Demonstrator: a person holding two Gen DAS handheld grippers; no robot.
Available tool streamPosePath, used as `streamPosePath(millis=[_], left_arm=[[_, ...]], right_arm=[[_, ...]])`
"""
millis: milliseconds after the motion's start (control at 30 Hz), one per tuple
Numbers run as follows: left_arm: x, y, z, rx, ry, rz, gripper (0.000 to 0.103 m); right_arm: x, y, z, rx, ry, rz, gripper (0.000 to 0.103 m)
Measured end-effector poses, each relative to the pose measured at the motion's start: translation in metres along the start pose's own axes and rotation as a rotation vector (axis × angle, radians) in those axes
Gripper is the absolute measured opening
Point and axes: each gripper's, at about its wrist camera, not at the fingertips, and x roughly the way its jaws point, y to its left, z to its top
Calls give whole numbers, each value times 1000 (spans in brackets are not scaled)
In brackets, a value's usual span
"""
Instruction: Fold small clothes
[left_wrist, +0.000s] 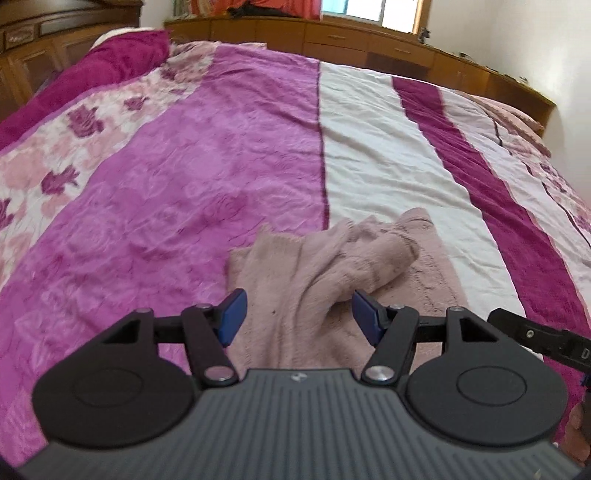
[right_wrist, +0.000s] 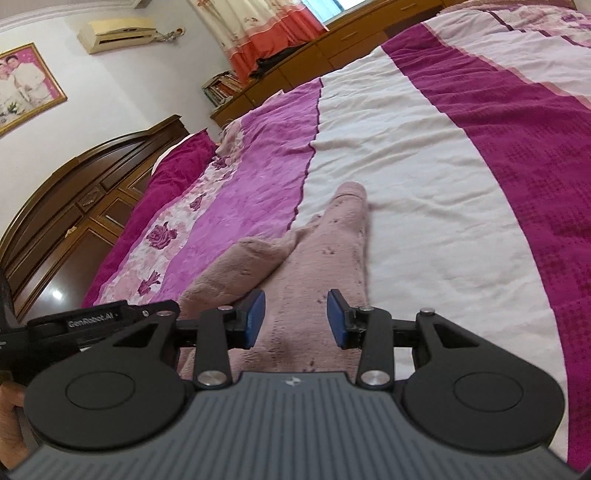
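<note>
bed (left_wrist: 369, 155): takes up nearly all of both views, covered by a bedspread (left_wrist: 229, 155) in lengthwise bands — dark magenta, a pink-and-white rose print, crinkled violet, plain white, dark magenta again, and a paler print at the far side. headboard (right_wrist: 92, 184): dark carved wood, arched, at the end of the bed seen in the right wrist view. low cabinet (left_wrist: 369, 40): light brown wood with drawers, running along the far side of the bed under a window (left_wrist: 369, 11). curtain (right_wrist: 258, 33): cream with an orange-red lower part. framed picture (right_wrist: 26, 85): gold frame, on the wall above the headboard. air conditioner (right_wrist: 118, 33): cream, mounted high on the wall. small garment (left_wrist: 332, 266): dusty pink knit, lying rumpled on the near part of the bed across the seam between the violet and white bands, one part bunched over the flatter layer, a narrow end reaching away over the white band. left gripper (left_wrist: 299, 317): black frame, blue pads spread apart above the garment's near part, not seen pinching it. right gripper (right_wrist: 297, 317): same build, blue pads parted, the pink knit seen between them but not squeezed; its side also shows at the right edge of the left wrist view.
</note>
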Motion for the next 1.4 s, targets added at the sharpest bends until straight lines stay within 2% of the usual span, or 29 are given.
streamPosePath(millis=[267, 367, 533, 567, 600, 633, 667, 767, 867, 1033, 1300, 1400], left_arm=[[31, -15, 0, 48, 44, 32, 64], [40, -18, -2, 49, 52, 17, 64], [50, -26, -6, 73, 0, 26, 64], [51, -26, -6, 75, -14, 26, 61], [51, -26, -7, 74, -38, 20, 54], [51, -25, -7, 74, -53, 13, 32], [51, -24, -6, 71, -60, 9, 21], [46, -10, -3, 0, -80, 14, 16], [40, 15, -1, -96, -91, 48, 16], [60, 57, -13, -251, 0, 53, 16], [68, 61, -15, -220, 14, 38, 21], [58, 63, -16, -226, 24, 26, 31]], right_arm=[[3, -15, -3, 42, 2, -23, 52], [4, -20, -4, 56, -1, -26, 53], [11, -27, -8, 77, 8, -24, 54], [13, -27, -9, 79, 12, -23, 54], [16, -28, -10, 79, 16, -22, 54], [18, -27, -12, 76, 19, -20, 54], [21, -26, -13, 73, 19, -17, 54], [25, -25, -15, 70, 18, 5, 54], [26, -20, -16, 54, 20, 19, 54], [25, -5, -19, -11, 19, 50, 54], [26, 7, -23, -71, 25, 27, 54], [25, 4, -23, -66, 28, 30, 54]])
